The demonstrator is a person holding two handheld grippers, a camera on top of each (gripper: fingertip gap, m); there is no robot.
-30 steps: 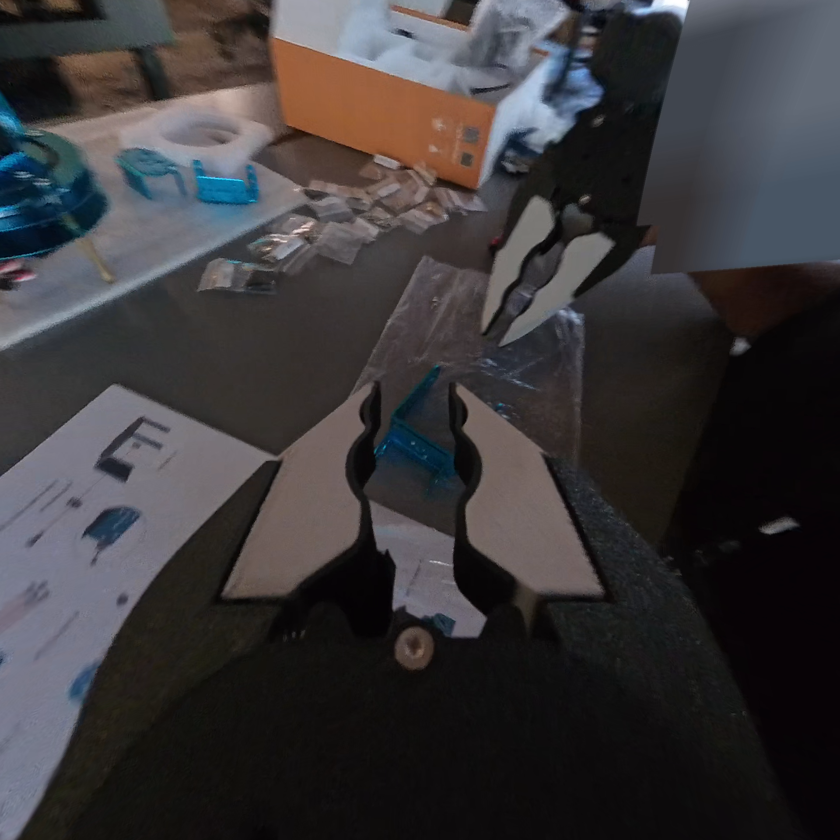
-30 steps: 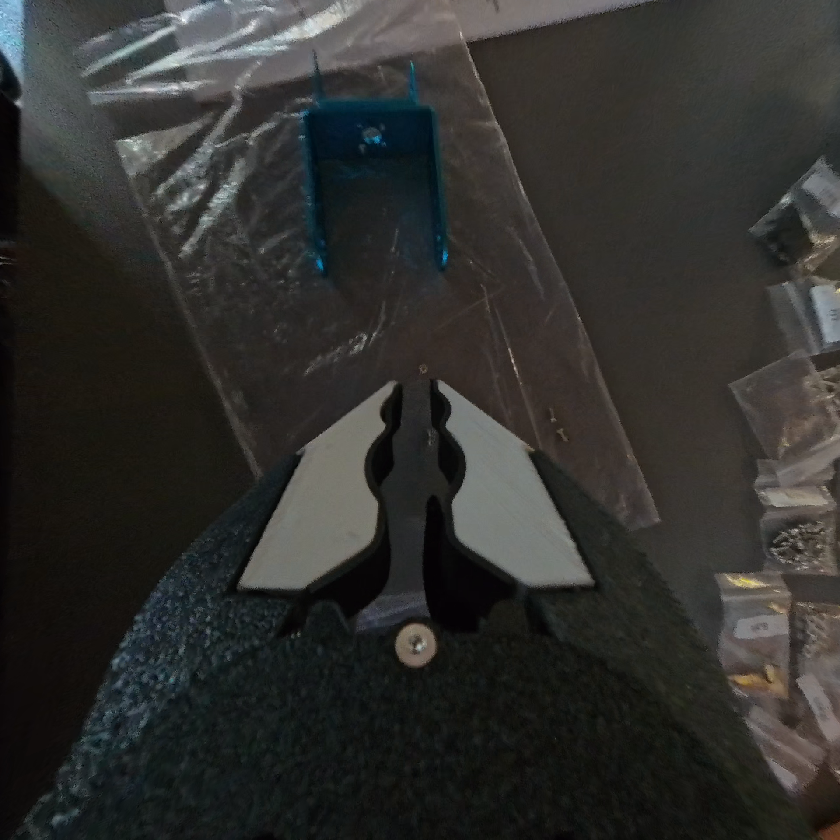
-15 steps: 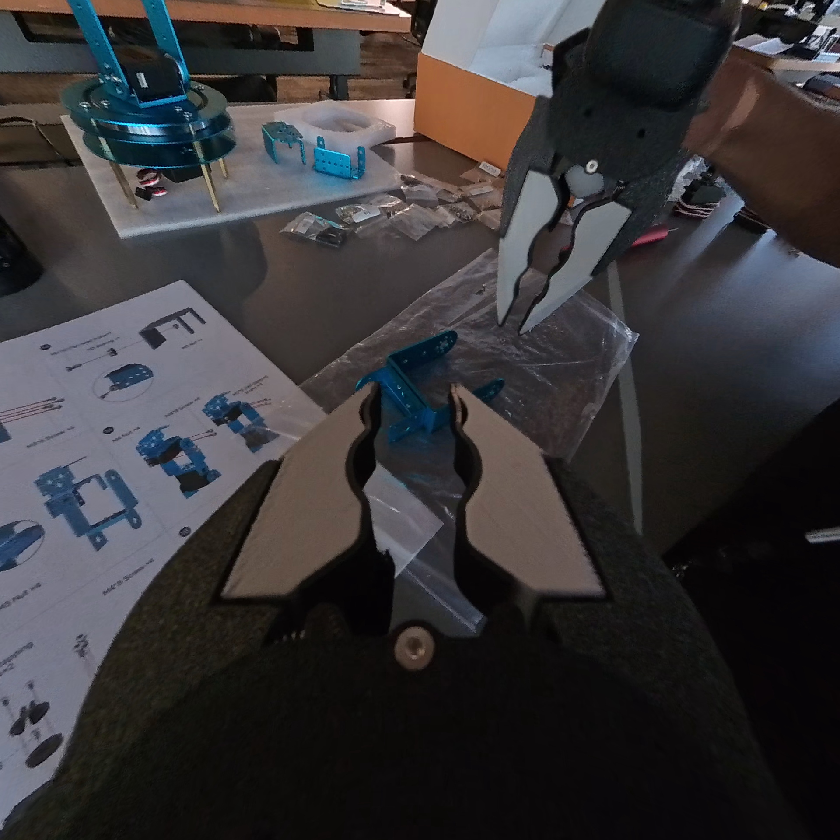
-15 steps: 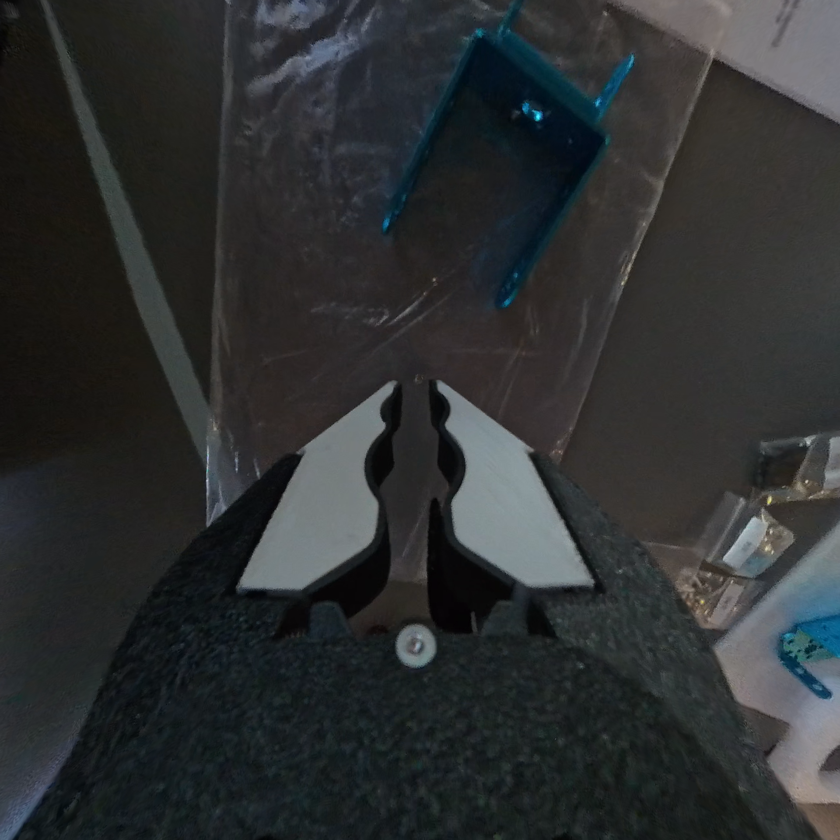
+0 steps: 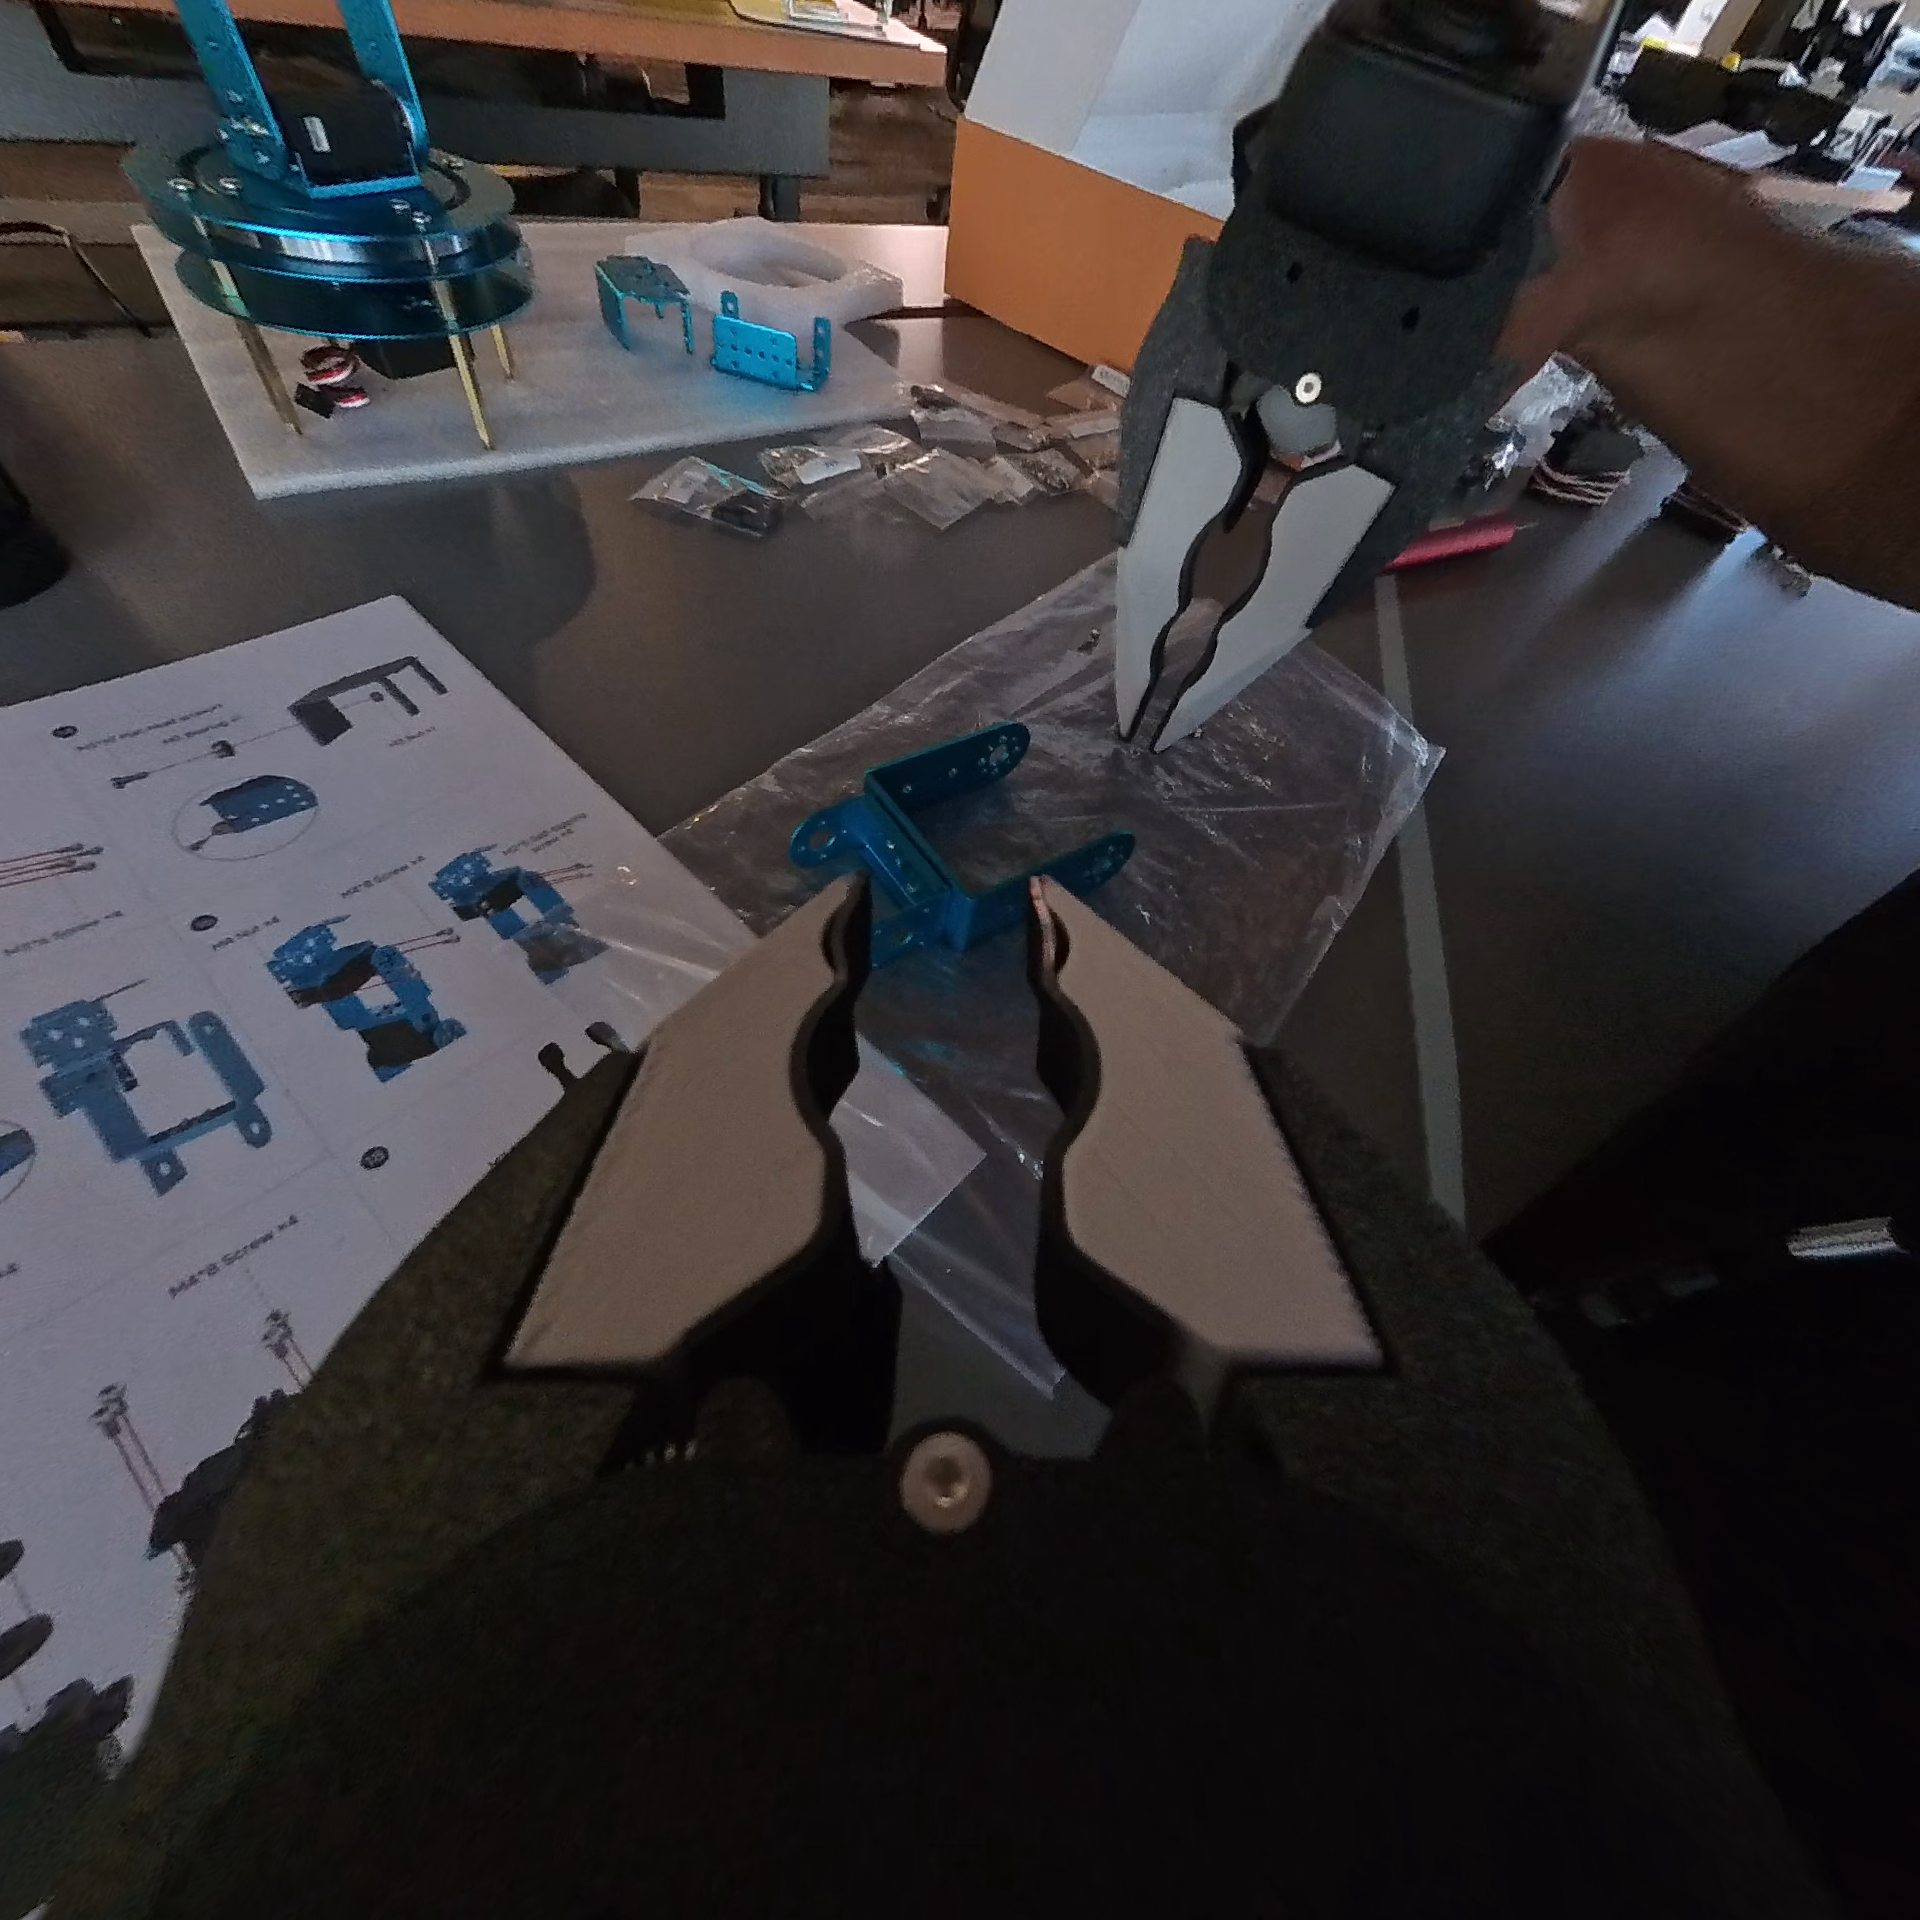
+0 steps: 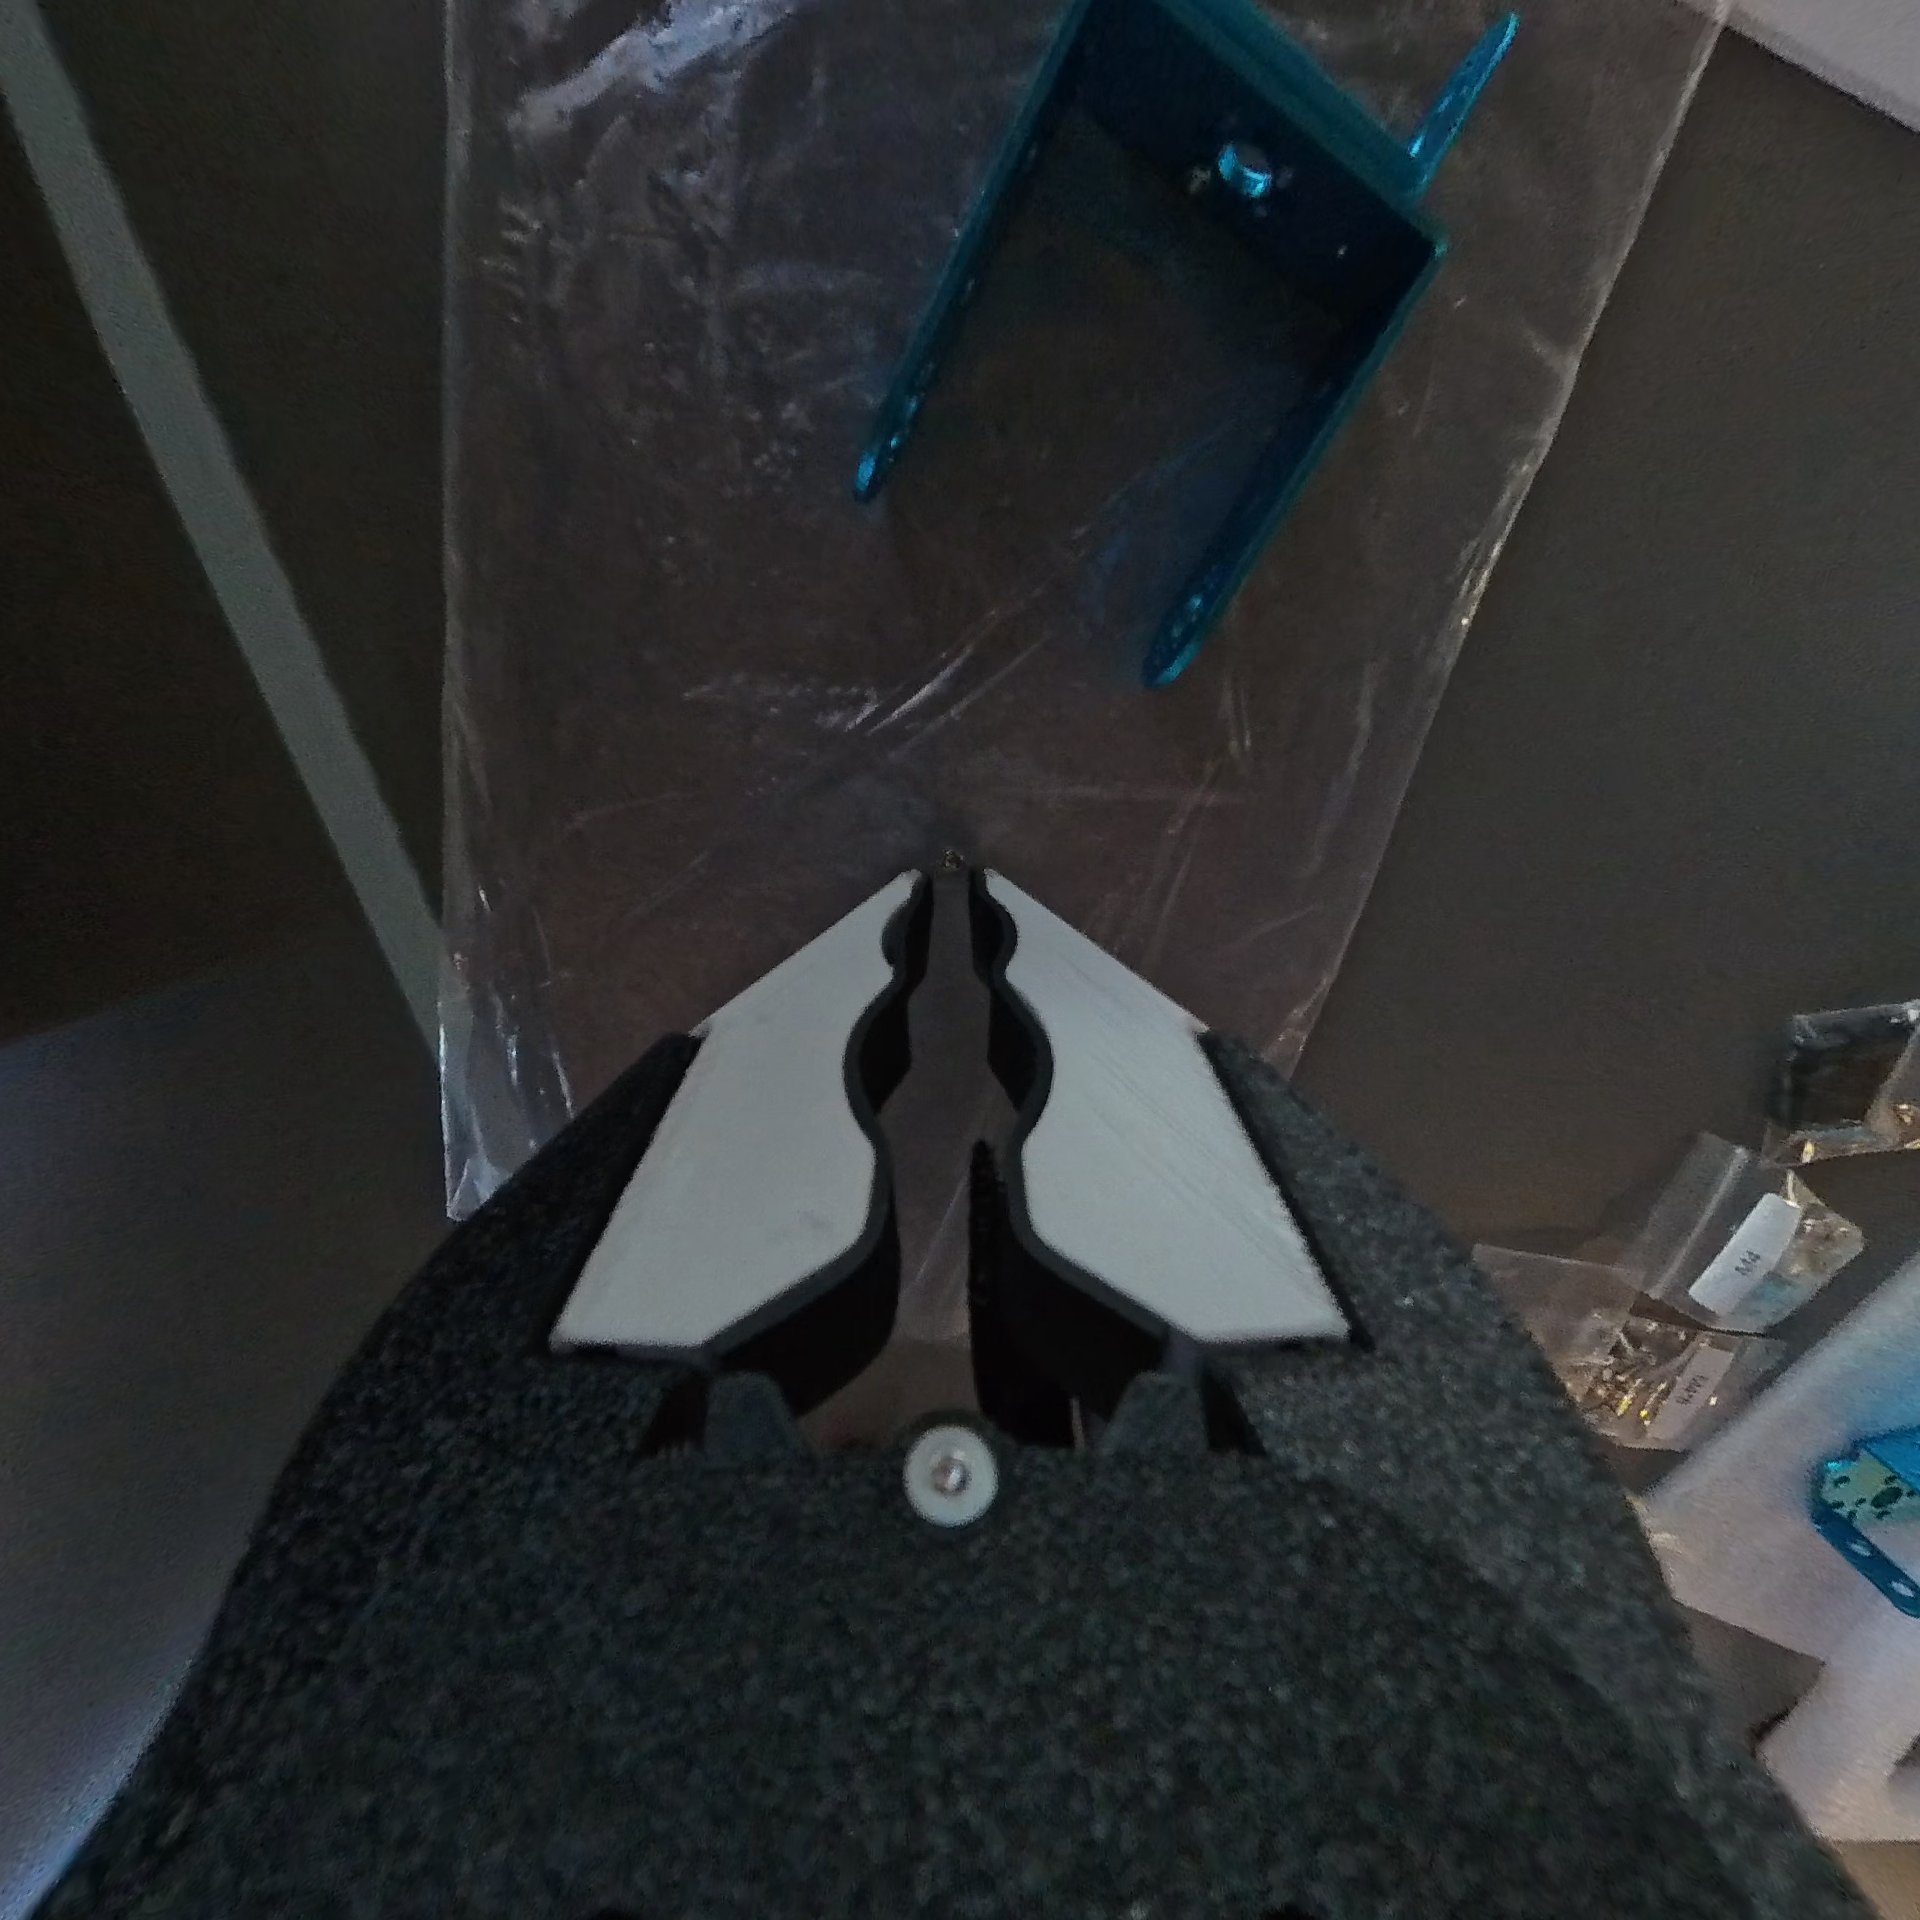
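A blue metal U-bracket (image 5: 914, 862) lies on a clear plastic bag (image 5: 1247, 852) on the dark table. My left gripper (image 5: 945, 894) is open, and the bracket's near corner lies between its fingertips. My right gripper (image 5: 1153, 732) points down at the bag just beyond the bracket, held by a person's hand (image 5: 1714, 343). In the right wrist view the right gripper (image 6: 951, 873) is nearly closed, pinching a tiny screw (image 6: 951, 856) at its tips. The bracket (image 6: 1226, 171) lies ahead to the upper right on the bag (image 6: 675, 520).
A printed instruction sheet (image 5: 260, 935) lies at the left. A blue round assembly (image 5: 332, 229) and two blue brackets (image 5: 769, 343) stand on a white foam sheet behind. Small parts bags (image 5: 883, 488) (image 6: 1766, 1247) and an orange-and-white box (image 5: 1049, 239) lie beyond. My hands' fingertips stand some 15 cm from each other. It is some 7 cm from my left tips to the blue metal U-bracket (image 5: 914, 862). Look for it in the right wrist view (image 6: 1260, 69) too.
The right gripper has swung round and lowered toward the bag, keeping the screw at its tips. The left gripper stays open at the bracket, and its view has steadied.
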